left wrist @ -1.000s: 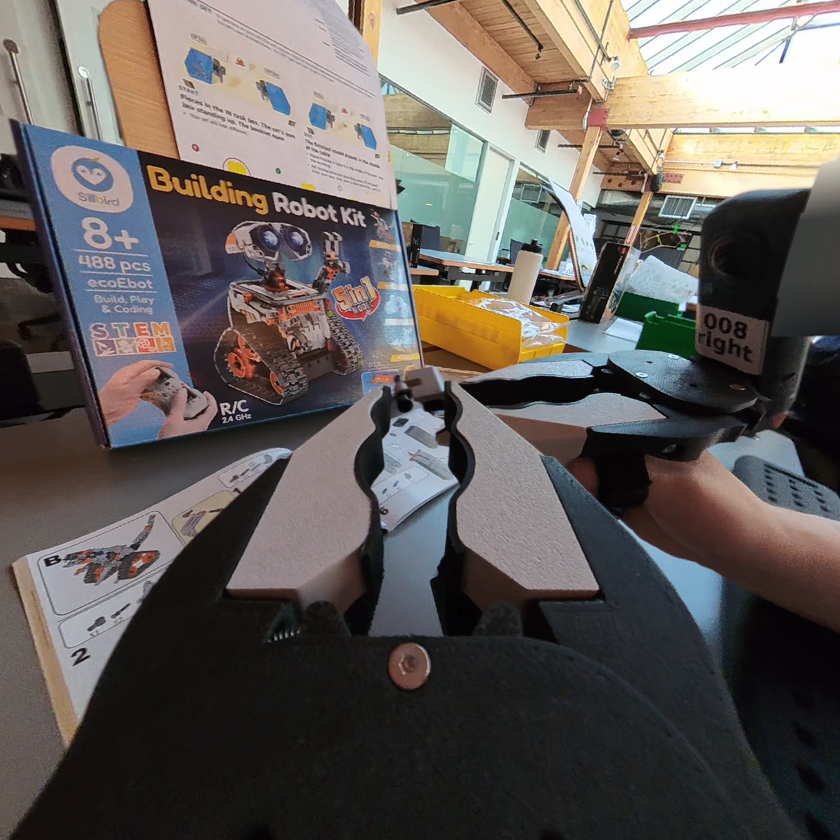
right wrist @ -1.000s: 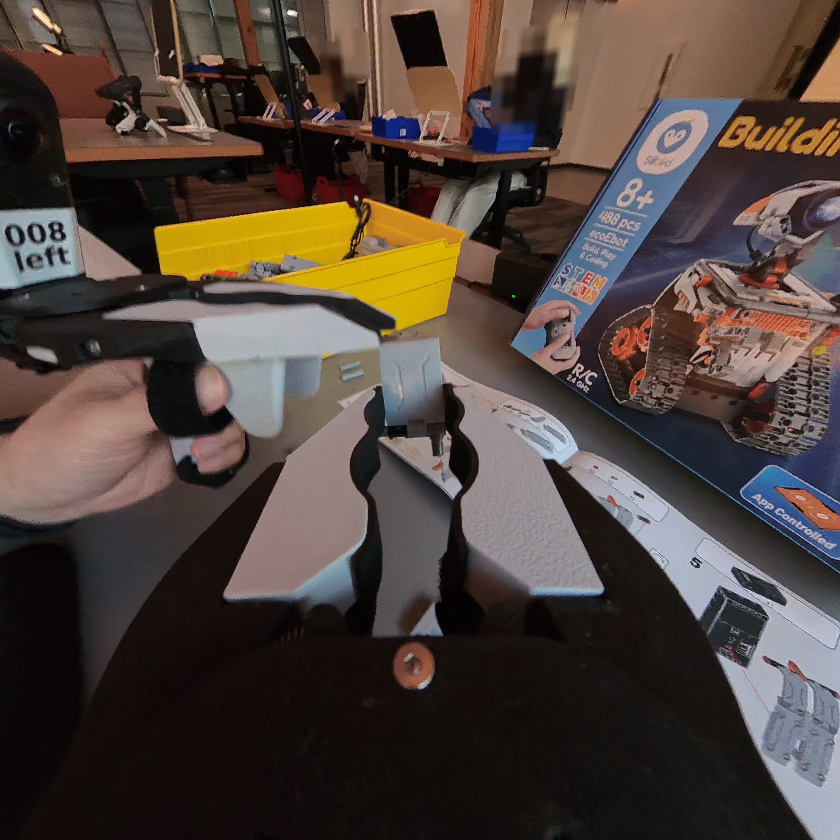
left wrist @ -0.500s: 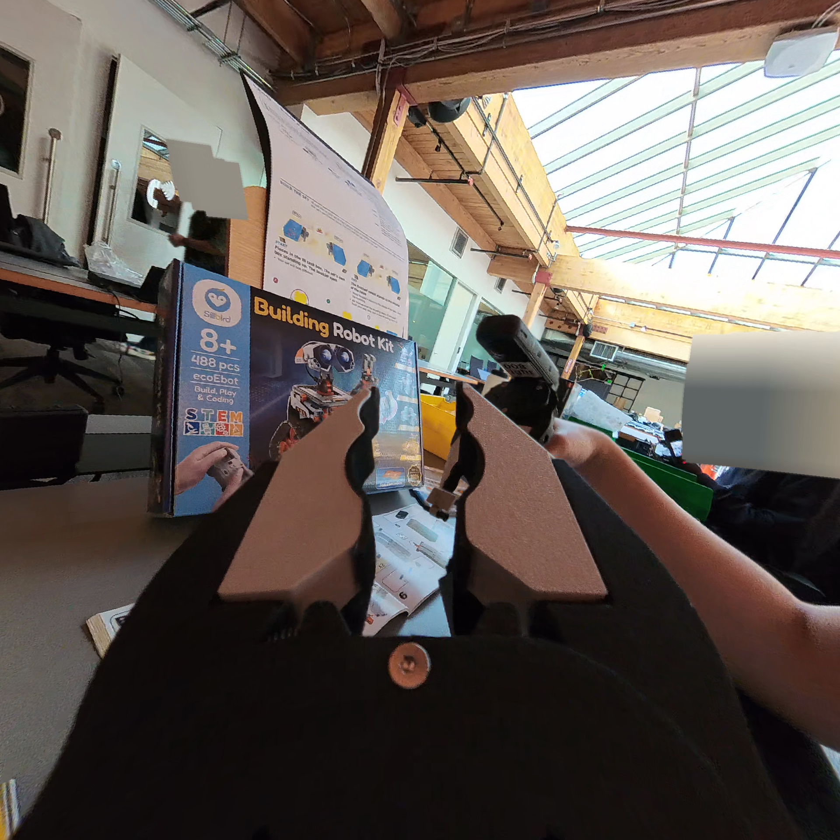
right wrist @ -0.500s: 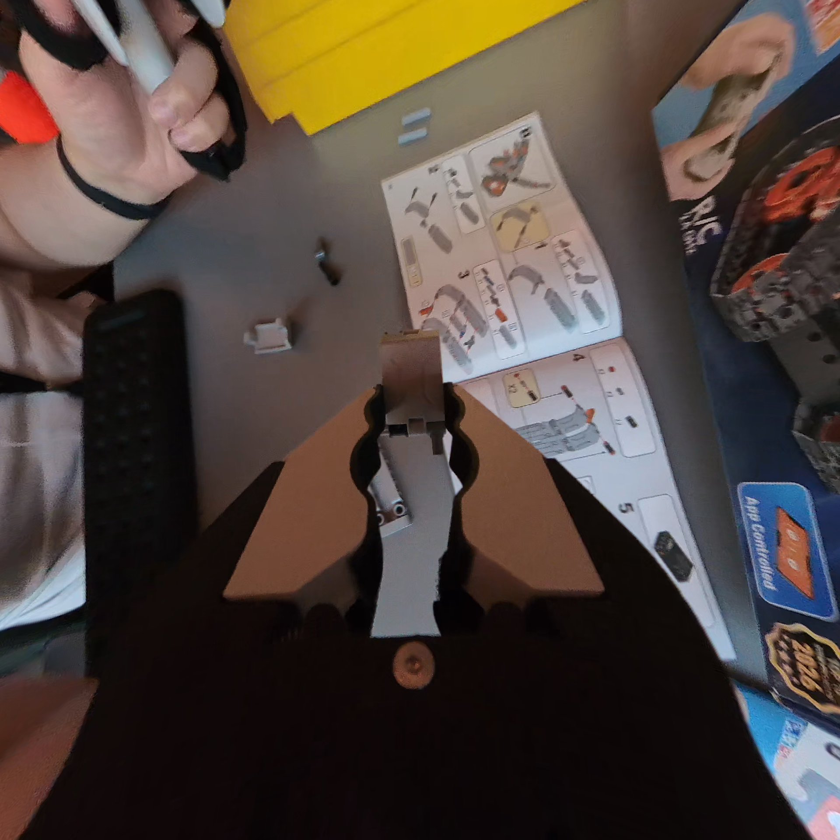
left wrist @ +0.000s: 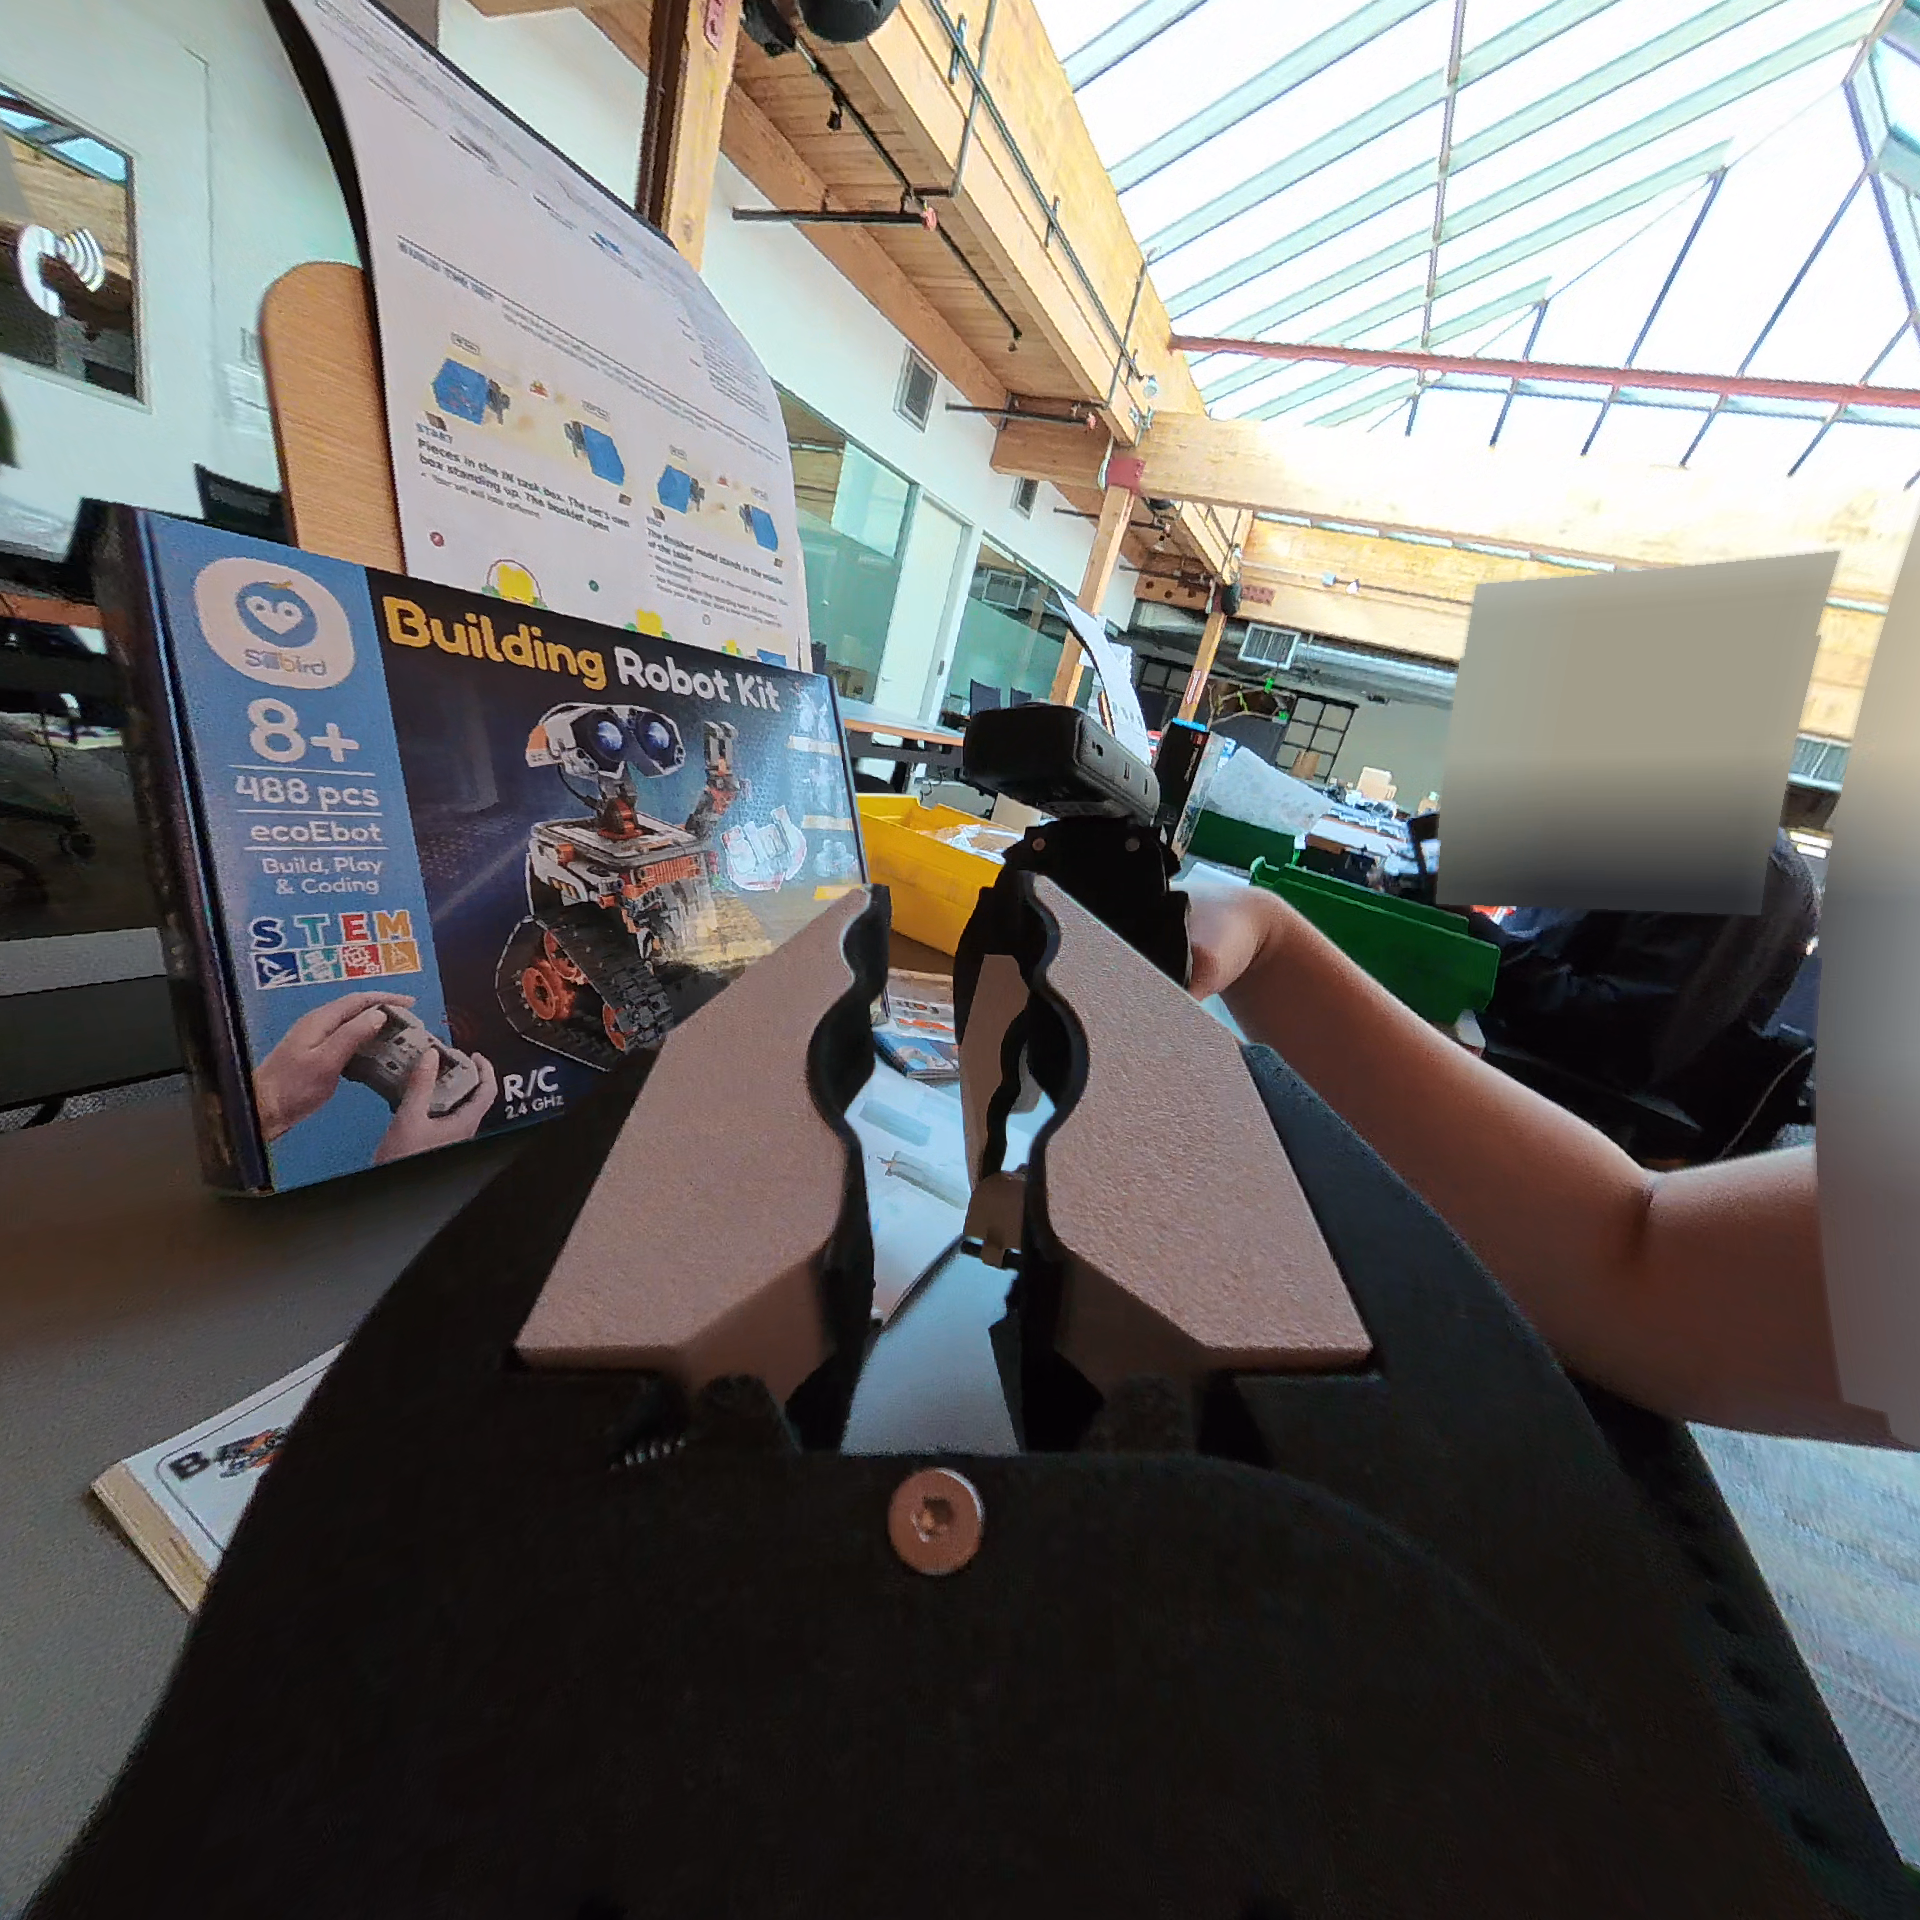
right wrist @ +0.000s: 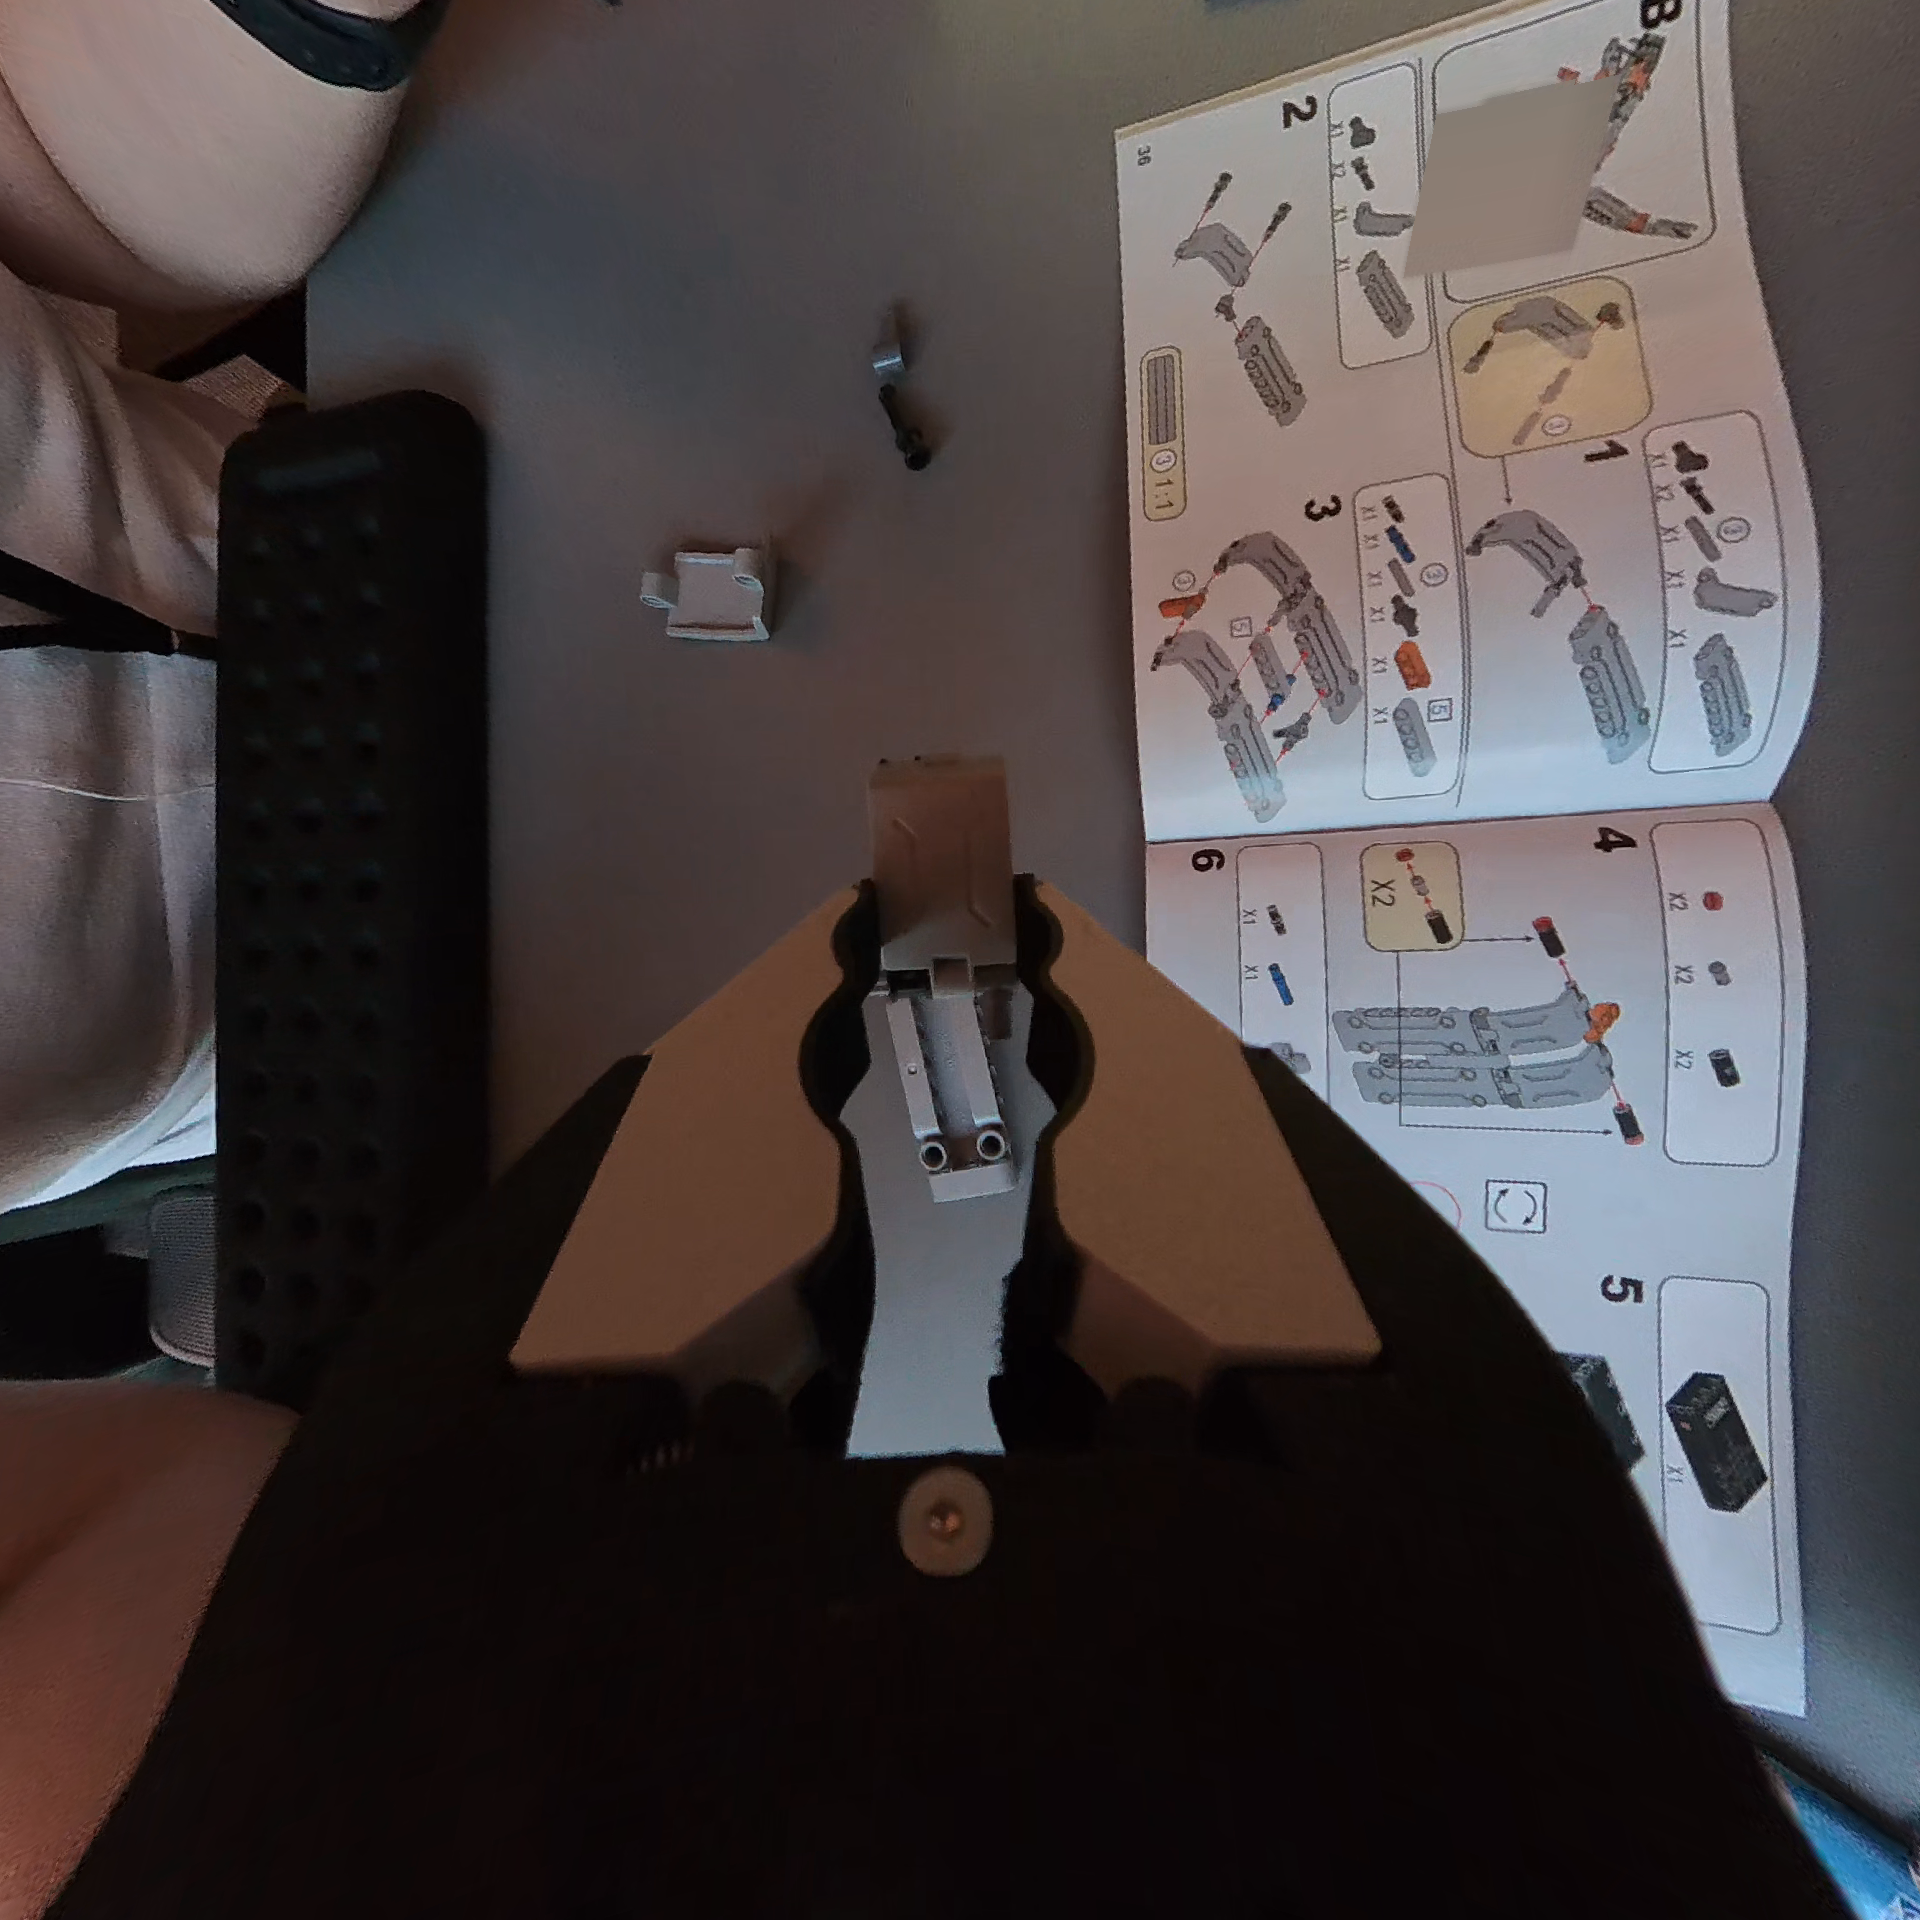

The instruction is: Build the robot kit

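Right gripper (right wrist: 940, 914) points straight down at the grey table (right wrist: 665, 208), its two fingers narrowed onto a grey building piece (right wrist: 940, 966) that they pinch by its sides, the flat end poking out past the fingertips and the holed end lying back between the fingers. Just right of it the instruction booklet (right wrist: 1475, 727) lies open and flat. On the bare table beyond the tips sits a small light grey bracket (right wrist: 712, 592), and farther off a little grey connector (right wrist: 886, 353) touching a black pin (right wrist: 904, 426). A black perforated strip (right wrist: 348, 852) runs along the table's left edge. Over to the left gripper (left wrist: 951, 935): fingers a narrow gap apart, nothing between them, held above the table and aimed level across it. Through that gap, the right gripper (left wrist: 1070, 925) hangs nose-down with the grey piece (left wrist: 995, 1210) at its tip, a hand (left wrist: 1231, 935) behind it. The robot kit box (left wrist: 499, 862) stands upright at far left. Behind, a yellow bin (left wrist: 925, 883) holds clear plastic bags, and a green bin (left wrist: 1382, 935) sits far right, contents not visible.
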